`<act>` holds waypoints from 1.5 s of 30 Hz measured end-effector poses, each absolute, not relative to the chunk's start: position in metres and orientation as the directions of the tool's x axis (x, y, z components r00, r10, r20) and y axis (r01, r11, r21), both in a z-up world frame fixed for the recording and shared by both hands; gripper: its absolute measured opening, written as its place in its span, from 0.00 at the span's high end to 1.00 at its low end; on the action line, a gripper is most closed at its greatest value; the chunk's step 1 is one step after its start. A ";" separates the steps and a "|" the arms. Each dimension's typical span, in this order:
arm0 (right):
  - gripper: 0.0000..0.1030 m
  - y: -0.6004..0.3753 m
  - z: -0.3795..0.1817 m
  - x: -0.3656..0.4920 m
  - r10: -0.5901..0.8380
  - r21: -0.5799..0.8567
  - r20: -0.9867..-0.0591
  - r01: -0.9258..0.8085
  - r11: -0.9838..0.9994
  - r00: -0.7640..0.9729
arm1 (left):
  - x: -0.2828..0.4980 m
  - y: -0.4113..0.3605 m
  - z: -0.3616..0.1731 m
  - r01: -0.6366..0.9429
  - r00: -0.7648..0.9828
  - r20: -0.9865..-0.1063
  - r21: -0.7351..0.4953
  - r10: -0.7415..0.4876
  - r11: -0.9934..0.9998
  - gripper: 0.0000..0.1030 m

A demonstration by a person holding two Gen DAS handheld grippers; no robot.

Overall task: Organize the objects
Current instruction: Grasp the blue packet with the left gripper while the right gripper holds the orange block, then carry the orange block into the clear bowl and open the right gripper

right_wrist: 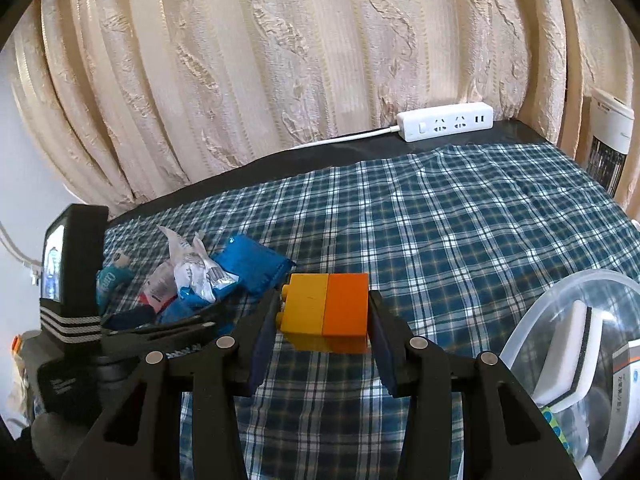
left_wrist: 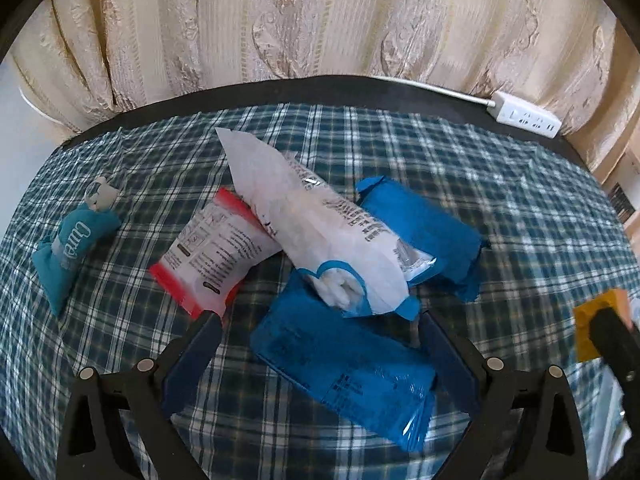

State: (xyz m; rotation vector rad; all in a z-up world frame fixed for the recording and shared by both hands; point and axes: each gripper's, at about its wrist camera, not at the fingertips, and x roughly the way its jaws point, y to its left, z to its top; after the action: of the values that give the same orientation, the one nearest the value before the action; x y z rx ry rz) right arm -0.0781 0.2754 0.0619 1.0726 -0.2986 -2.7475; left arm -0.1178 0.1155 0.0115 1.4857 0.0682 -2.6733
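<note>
plaid blue and white cloth (right_wrist: 460, 216) covers the bench. the right gripper (right_wrist: 322, 320) is clamped on a toy block (right_wrist: 325, 308), half yellow and half orange, held above the cloth with a finger pressing each side. a clear plastic tub (right_wrist: 568, 320) sits low to its right, already holding a white eraser-like pad and other items. the left gripper (left_wrist: 320, 340) is spread wide and holds nothing, its fingers either side of a blue packet (left_wrist: 344, 368). that packet lies in a heap with a white pack (left_wrist: 316, 220), a red-edged pack (left_wrist: 216, 248) and a second blue packet (left_wrist: 424, 232); a teal pouch (left_wrist: 76, 244) lies apart. the step in hand appears to be sorting the block into the tub. next, the right gripper would need to swing right over the rim and let go.
</note>
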 end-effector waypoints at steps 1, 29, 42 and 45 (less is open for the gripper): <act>0.56 0.275 0.062 -0.078 -0.237 0.249 -0.647 0.092 -0.964 -0.725 | -0.117 0.114 0.010 0.094 -0.522 -0.851 0.008 -0.056 -0.996 0.02; 0.56 0.266 0.057 -0.079 -0.242 0.230 -0.663 0.115 -0.966 -0.709 | -0.093 0.072 0.005 0.071 -0.551 -0.833 0.006 -0.045 -0.997 0.33; 0.56 0.262 0.049 -0.084 -0.228 0.211 -0.683 0.111 -0.971 -0.694 | -0.084 0.075 0.010 -0.008 -0.584 -0.811 -0.017 0.018 -1.000 0.57; 0.56 0.263 0.049 -0.084 -0.227 0.210 -0.682 0.111 -0.971 -0.695 | -0.078 0.077 0.019 -0.020 -0.606 -0.795 -0.018 0.027 -1.000 0.57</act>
State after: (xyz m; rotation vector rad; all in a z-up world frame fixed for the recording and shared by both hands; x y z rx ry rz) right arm -0.0836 0.2625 0.0488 1.1272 -0.2268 -2.7249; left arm -0.0781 0.0766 0.0186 1.4063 0.0117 -2.8388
